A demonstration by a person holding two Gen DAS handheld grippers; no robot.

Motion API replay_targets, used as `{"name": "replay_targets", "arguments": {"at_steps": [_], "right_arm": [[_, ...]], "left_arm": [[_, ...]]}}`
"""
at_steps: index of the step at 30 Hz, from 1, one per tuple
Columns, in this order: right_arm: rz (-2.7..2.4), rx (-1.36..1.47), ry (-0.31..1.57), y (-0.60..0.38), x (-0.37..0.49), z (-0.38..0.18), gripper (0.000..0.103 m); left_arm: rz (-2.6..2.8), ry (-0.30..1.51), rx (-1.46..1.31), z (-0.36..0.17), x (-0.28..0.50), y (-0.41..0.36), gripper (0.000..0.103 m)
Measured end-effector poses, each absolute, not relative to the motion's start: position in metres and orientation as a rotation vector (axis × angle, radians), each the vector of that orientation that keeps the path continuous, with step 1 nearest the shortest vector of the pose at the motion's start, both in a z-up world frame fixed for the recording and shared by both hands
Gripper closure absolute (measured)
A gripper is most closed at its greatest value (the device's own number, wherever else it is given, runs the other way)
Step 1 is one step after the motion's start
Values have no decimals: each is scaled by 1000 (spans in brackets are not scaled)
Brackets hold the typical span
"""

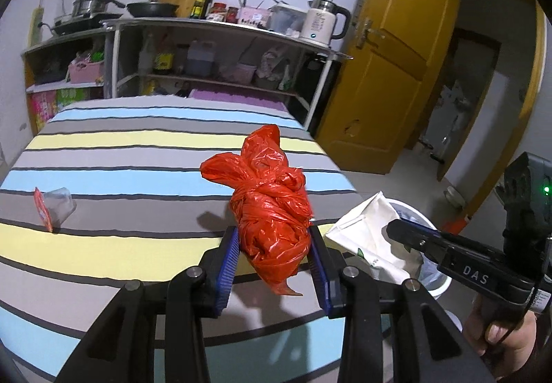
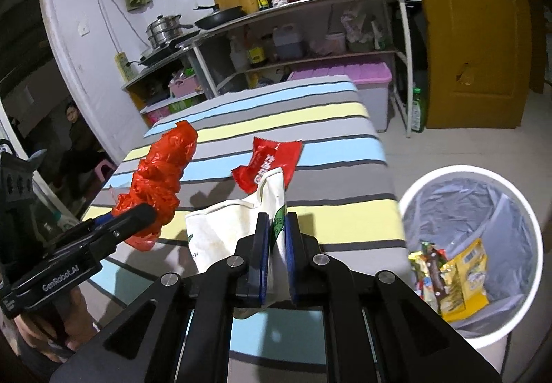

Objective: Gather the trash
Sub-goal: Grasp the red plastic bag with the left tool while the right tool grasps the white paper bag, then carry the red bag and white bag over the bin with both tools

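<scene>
Right hand-held gripper [image 2: 277, 238] is pinching a white bag [image 2: 224, 231], the bin [image 2: 448, 176] lying nearest at its three o'clock, while the left hand-held gripper [image 1: 274, 252] is clamping a red bag [image 1: 272, 207].

"DAS" in pale letters on side of right gripper [image 1: 402, 232], seen from left wrist cam. "GenRobot.AI" on side of left gripper [image 2: 138, 214], seen from right wrist cam. White print on red wrapper [image 2: 267, 160] and green print on white bag [image 2: 224, 228]: too blurred to read.
</scene>
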State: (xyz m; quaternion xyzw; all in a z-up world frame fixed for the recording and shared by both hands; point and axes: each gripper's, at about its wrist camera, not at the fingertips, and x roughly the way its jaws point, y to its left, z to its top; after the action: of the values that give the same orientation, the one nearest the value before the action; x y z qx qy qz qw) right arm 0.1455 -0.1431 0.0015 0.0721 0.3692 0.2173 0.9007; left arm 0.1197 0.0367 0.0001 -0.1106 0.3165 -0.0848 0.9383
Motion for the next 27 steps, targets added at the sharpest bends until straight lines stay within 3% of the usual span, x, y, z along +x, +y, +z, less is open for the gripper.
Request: {"name": "replay_targets", "arguments": {"at_steps": [27], "right_arm": [[271, 234, 682, -247, 116, 21, 94]], "left_arm": [[-374, 622, -109, 20, 125, -73, 64]]}}
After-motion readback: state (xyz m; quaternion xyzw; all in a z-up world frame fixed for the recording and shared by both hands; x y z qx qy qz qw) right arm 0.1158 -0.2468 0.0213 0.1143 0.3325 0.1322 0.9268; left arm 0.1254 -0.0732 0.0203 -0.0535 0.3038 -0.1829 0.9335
